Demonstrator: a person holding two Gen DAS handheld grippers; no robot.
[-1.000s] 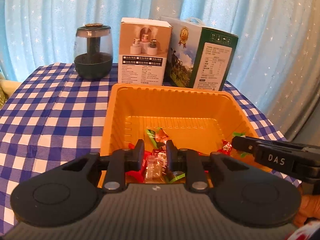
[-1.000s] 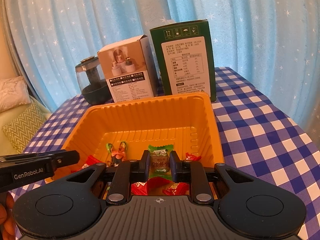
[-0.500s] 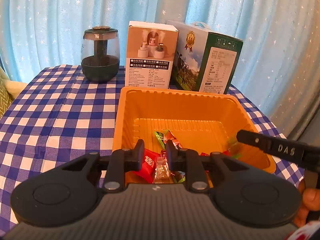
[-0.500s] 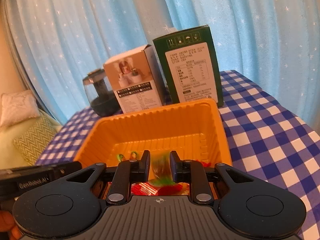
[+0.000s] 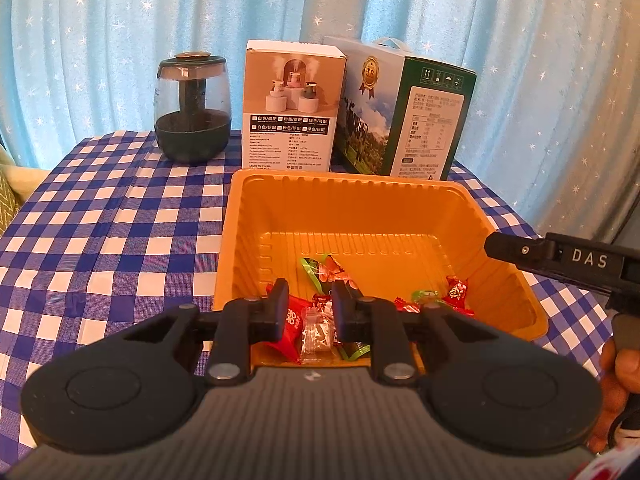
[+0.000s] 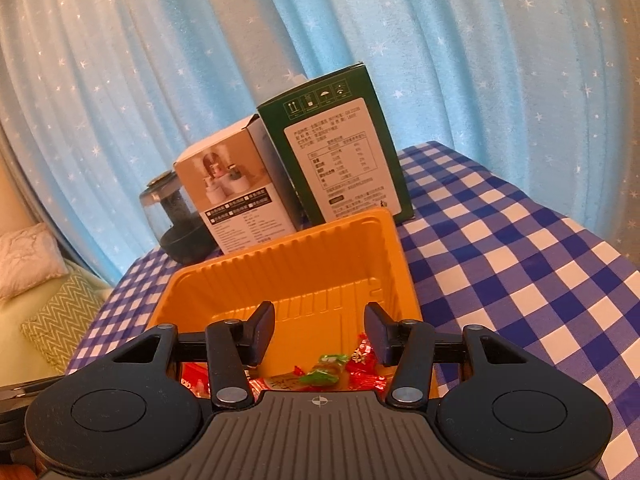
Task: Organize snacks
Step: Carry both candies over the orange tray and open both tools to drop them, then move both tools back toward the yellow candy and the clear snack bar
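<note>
Snacks in bright wrappers lie in a heap in the near part of the orange tray (image 5: 472,216), and one of them, a clear-wrapped candy (image 5: 318,332), hangs pinched in the left claw (image 5: 308,312), whose jaws are closed on it above the tray's near edge. At 9 o'clock of that candy a red packet (image 5: 291,322) shows just beside the claw's left finger; whether it is also held cannot be told. At 12 o'clock lies a green-and-red candy (image 5: 324,270), and at 3 o'clock a green candy (image 5: 424,294) and a red candy (image 5: 456,290) rest on the tray floor.

The right claw (image 6: 320,334) hangs over the same tray (image 6: 280,276) with its jaws opening and nothing between them; below its gap lie a green candy (image 6: 326,368) and a red candy (image 6: 362,360). In the left wrist view that claw reaches in from 3 o'clock, a person's hand (image 5: 616,376) behind it.

The tray sits on a bench covered by a blue-and-white checked cloth (image 5: 100,220). At 12 o'clock behind it stand a white box (image 5: 292,116) and a green box (image 5: 416,120), close together, and at 10 o'clock a dark glass jar (image 5: 193,112). A blue starred curtain (image 5: 120,40) hangs behind everything.
</note>
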